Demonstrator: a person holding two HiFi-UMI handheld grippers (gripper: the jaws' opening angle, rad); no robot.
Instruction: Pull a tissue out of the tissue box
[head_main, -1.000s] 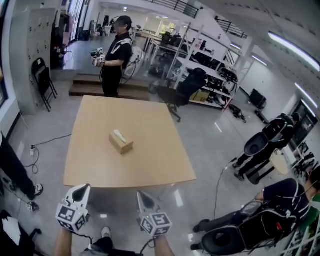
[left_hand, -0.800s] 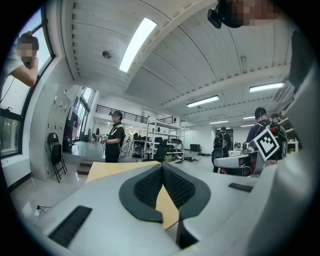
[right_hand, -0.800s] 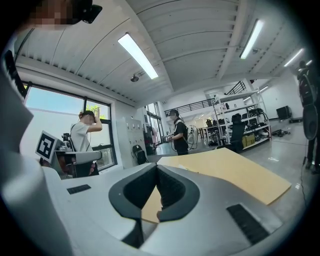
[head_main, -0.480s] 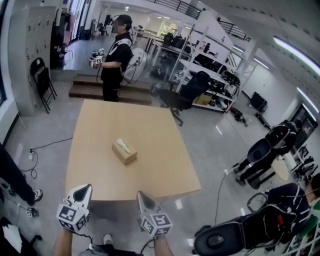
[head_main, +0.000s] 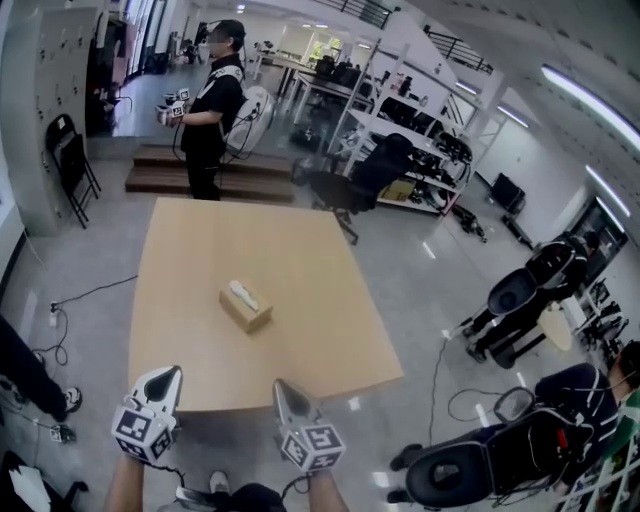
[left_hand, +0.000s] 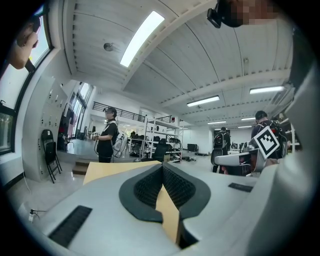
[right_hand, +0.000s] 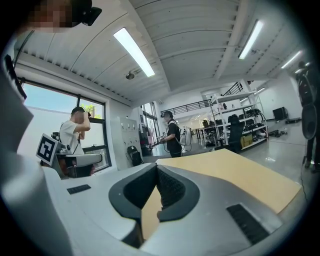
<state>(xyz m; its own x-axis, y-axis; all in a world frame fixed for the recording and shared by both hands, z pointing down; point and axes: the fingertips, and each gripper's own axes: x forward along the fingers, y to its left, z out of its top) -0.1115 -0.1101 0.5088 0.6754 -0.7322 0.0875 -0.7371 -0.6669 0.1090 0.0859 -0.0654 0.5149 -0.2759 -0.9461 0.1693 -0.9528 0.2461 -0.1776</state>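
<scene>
Tissue box (head_main: 245, 306), tan cardboard, sits near the middle of the wooden bench (head_main: 310, 350), turned at an angle to the bench edges. A white tissue (head_main: 241, 293) stands out of its top slot. Any print on the box is too small to read.

Left tool (head_main: 167, 377) and right tool (head_main: 285, 389) are held side by side at the near bench edge. Both point toward the box and are well apart from it. In the left gripper view the left tool's ribbed pads (left_hand: 147, 187) meet at the tips, clenched with nothing between them. The right gripper view shows the right tool likewise clenched and empty.

Each tool carries a marker cube (head_main: 143, 432) bearing black-and-white square patterns, which are not lettering.

Beyond the far bench edge a person (head_main: 208, 105) in dark clothes stands holding a similar pair of tools. A black office chair (head_main: 368, 178) stands near the far right corner.
</scene>
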